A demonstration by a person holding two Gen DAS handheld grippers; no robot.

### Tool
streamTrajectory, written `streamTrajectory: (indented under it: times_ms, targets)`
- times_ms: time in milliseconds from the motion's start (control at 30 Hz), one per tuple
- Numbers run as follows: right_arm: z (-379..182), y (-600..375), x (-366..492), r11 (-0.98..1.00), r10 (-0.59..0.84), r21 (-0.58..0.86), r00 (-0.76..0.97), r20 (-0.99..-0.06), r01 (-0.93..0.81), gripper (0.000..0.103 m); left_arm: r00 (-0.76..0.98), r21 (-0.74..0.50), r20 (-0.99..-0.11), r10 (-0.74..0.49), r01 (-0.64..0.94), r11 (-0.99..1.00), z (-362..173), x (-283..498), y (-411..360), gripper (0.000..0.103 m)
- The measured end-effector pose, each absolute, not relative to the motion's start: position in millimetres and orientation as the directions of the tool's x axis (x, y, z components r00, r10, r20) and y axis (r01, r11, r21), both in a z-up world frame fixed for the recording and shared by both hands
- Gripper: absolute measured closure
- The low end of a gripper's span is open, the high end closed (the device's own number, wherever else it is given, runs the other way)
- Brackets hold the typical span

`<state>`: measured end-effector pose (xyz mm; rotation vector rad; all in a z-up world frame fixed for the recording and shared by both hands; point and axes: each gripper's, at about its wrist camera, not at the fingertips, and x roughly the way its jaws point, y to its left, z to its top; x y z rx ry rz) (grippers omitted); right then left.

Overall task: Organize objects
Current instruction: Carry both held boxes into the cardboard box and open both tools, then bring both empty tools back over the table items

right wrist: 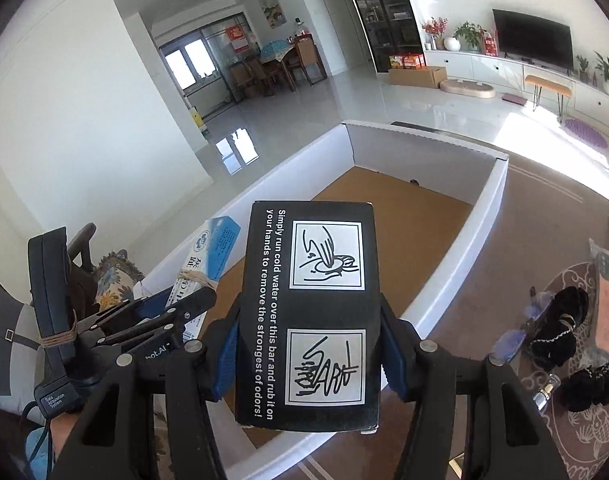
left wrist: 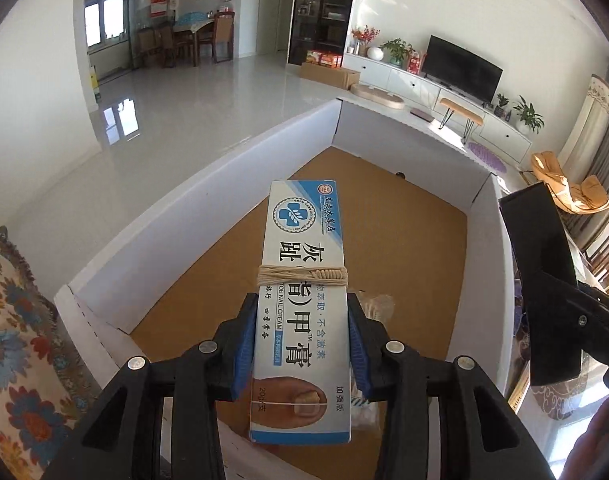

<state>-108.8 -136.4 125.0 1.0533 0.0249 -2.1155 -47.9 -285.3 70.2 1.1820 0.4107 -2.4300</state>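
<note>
Left tool point(left wrist: 300, 344) pinches a white-blue rectangular carton point(left wrist: 302, 300); right tool point(right wrist: 310, 354) pinches a black rectangular carton point(right wrist: 312, 312), both above the white open cardboard box point(left wrist: 208, 184).

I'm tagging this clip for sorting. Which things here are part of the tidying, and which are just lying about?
In the job:
- nail cream box, in left gripper
- black box, in right gripper
- white tray

Lying about:
- black hair ties
- floral cushion

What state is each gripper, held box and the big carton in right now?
Left gripper: shut on the nail cream box.
Nail cream box: held above the carton, rubber band around it.
Right gripper: shut on the black box.
Black box: held above the carton.
White carton: open-topped, brown floor showing.
</note>
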Motion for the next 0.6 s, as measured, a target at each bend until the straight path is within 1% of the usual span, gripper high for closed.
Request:
streamTrajectory:
  times_ms: [33, 67, 100, 133, 200, 267, 400, 467, 533, 600]
  targets:
    - [118, -150, -109, -0.722, -0.596, 0.274, -0.371, -0.712, 0.635, 0.042, -0.514, -0.064, -0.825, -0.236, 0.498, -0.865, 58, -54, -291, 0.038]
    - [110, -162, -111, -0.737, -0.567, 0.252, -0.37, -0.736, 0.628, 0.032, -0.471, -0.045, -0.849, -0.24, 0.518, -0.854, 48, -58, -293, 0.022]
    - [102, -170, -112, -0.748, -0.544, 0.241, -0.363, -0.757, 0.619, 0.026, -0.443, -0.034, -0.863, -0.243, 0.531, -0.847, 40, -59, -294, 0.002]
    - [97, -174, -111, -0.75, -0.54, 0.243, -0.357, -0.763, 0.615, 0.02, -0.447, -0.034, -0.859, -0.249, 0.536, -0.844, 40, -57, -292, 0.003]
    - [96, -171, -103, -0.751, -0.545, 0.242, -0.371, -0.752, 0.615, 0.019, -0.496, -0.067, -0.832, -0.247, 0.533, -0.843, 45, -49, -288, 0.003]
    - [98, -160, -93, -0.752, -0.548, 0.22, -0.404, -0.732, 0.621, 0.01, -0.53, -0.092, -0.811, -0.248, 0.535, -0.84, 49, -42, -281, 0.002]
    - [100, -110, -70, -0.776, -0.523, 0.136, -0.508, -0.685, 0.615, 0.007, -0.603, -0.118, -0.753, -0.264, 0.518, -0.847, 56, -20, -257, 0.002]
    - [95, -77, -57, -0.804, -0.483, 0.08, -0.567, -0.667, 0.59, 0.003, -0.645, -0.13, -0.721, -0.253, 0.484, -0.865, 64, -12, -236, 0.002]
    - [84, -38, -51, -0.846, -0.418, 0.029, -0.627, -0.657, 0.533, 0.002, -0.689, -0.144, -0.69, -0.222, 0.431, -0.891, 70, -2, -210, 0.002]
    - [71, 8, -42, -0.889, -0.341, -0.005, -0.67, -0.659, 0.458, 0.002, -0.74, -0.178, -0.656, -0.149, 0.344, -0.922, 79, 7, -179, 0.002]
